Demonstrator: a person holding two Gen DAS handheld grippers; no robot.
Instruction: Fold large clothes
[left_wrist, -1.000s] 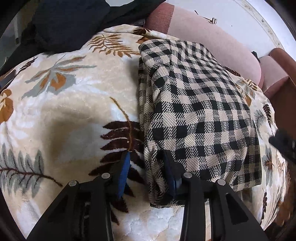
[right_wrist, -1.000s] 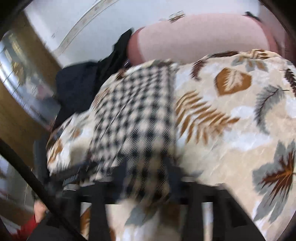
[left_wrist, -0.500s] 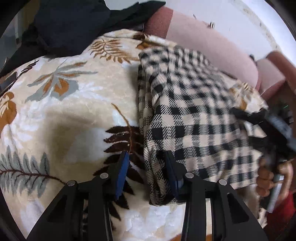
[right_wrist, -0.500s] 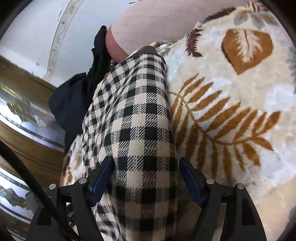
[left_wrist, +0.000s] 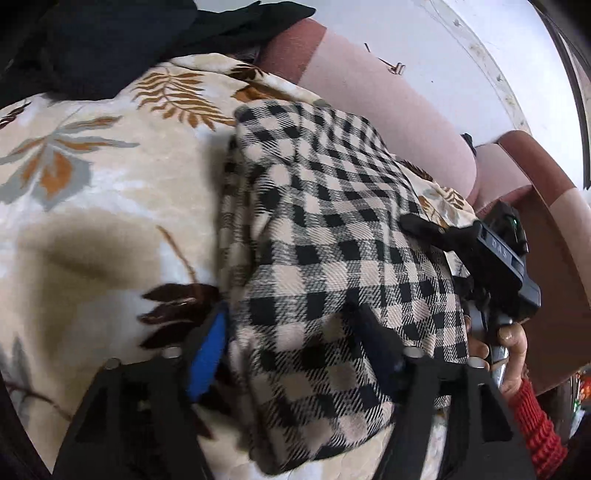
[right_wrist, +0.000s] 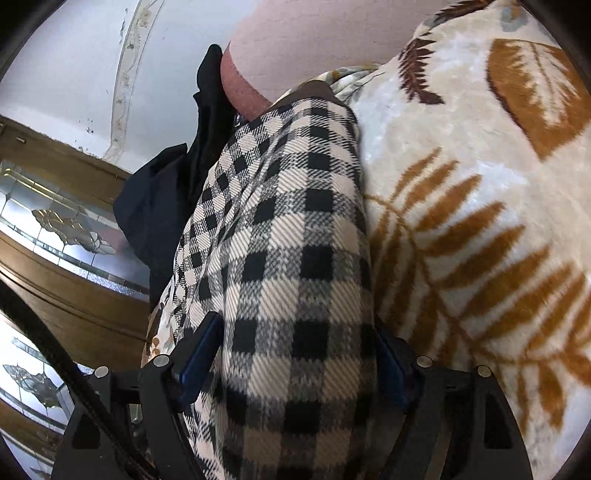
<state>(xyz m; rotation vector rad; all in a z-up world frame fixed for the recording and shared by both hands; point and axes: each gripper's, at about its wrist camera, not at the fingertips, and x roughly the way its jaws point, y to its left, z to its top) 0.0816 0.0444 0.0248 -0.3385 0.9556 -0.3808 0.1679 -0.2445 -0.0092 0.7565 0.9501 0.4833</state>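
Observation:
A folded black-and-cream checked garment (left_wrist: 332, 206) lies on a leaf-patterned blanket (left_wrist: 92, 221) that covers a sofa. My left gripper (left_wrist: 291, 347) is at the garment's near edge; its jaws are opening, and the cloth lies loosely between them, apart from the blue pad (left_wrist: 207, 354). In the right wrist view the garment (right_wrist: 288, 221) runs away from me as a thick fold. My right gripper (right_wrist: 295, 358) straddles that fold with its fingers wide, and I see no pinch. A hand in a red sleeve (left_wrist: 513, 343) holds the right gripper at the garment's right edge.
Dark clothing (left_wrist: 110, 37) is heaped at the blanket's far left. A pink back cushion (left_wrist: 388, 110) and a brown sofa arm (left_wrist: 554, 258) bound the far and right sides. A wooden cabinet with patterned glass (right_wrist: 55, 221) stands beyond the sofa.
My left jaws have spread much wider around the garment's near edge. The right gripper came in from the right, sank onto the garment, and the fold now fills its gap.

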